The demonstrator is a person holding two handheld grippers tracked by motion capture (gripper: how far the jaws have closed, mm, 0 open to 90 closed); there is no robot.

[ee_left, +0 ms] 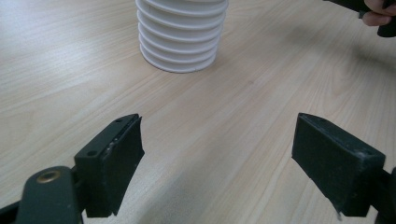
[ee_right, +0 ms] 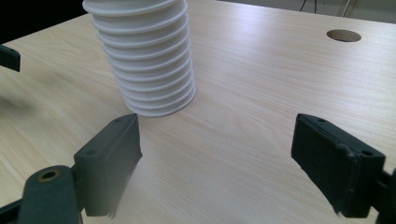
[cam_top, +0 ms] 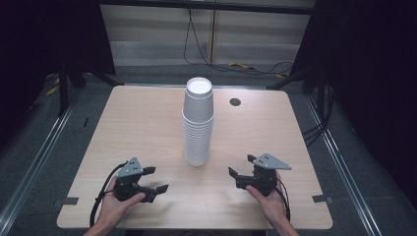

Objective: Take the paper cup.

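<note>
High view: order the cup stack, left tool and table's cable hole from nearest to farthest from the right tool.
1. Cup stack: just left of and beyond the right tool, at the table's middle.
2. Left tool: across the near edge, on the stack's far side.
3. Cable hole: near the far edge, straight ahead.
The left tool and the hole look close to tied from this angle.

The pale wooden tabletop (cam_top: 147,128) was brightly and evenly lit from above, while the room around it was very dark. The tall stack of white paper cups (cam_top: 198,123) cast only a faint, soft shadow. The high view looked a little fuzzy. In both gripper views the black jaws up close were slightly blurry, with soft grey shadows on the wood beneath them.
</note>
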